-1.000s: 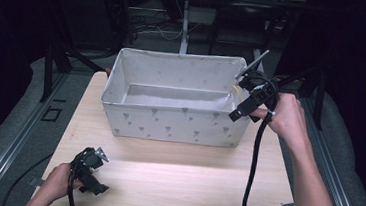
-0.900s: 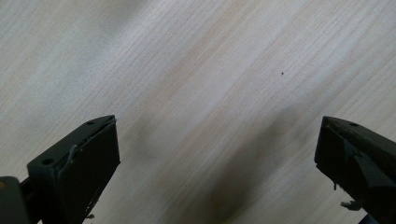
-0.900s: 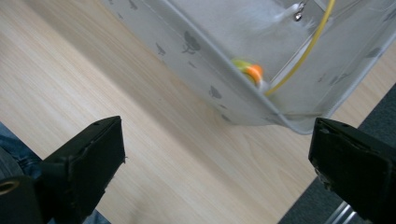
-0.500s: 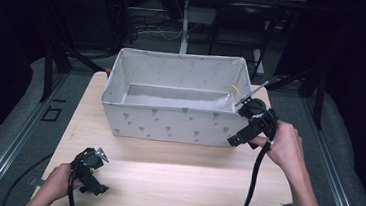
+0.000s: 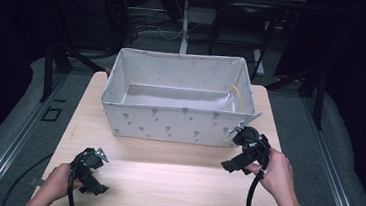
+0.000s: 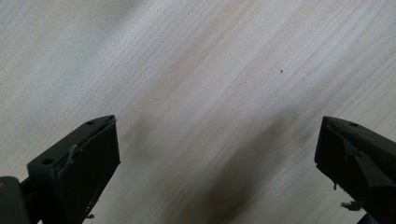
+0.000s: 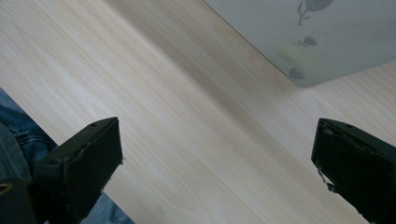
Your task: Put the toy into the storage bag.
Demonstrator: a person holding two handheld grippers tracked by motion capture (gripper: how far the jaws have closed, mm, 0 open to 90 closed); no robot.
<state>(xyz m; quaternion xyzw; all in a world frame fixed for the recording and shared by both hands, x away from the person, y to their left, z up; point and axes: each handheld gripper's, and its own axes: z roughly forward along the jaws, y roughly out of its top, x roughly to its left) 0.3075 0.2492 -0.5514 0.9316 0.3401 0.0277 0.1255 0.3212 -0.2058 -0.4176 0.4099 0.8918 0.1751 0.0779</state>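
Well in front of the fabric bin [image 5: 169, 124], off its left corner, the left gripper [image 5: 88, 171] hovers over the wooden table [image 5: 174, 182], jaws spread and empty. The right gripper [image 5: 245, 151] hangs just beside the bin's front right corner, jaws wide, holding nothing.

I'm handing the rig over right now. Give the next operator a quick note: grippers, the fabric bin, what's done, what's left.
Left hand-held gripper: open, empty, low over the table's near left part.
Right hand-held gripper: open, empty, over the table by the fabric bin's near right corner, not touching it.
The bin stands upright at the far middle of the table; something thin and yellow lies against its right inner wall.
Nothing is held. What remains is probably any further handling of the bin.
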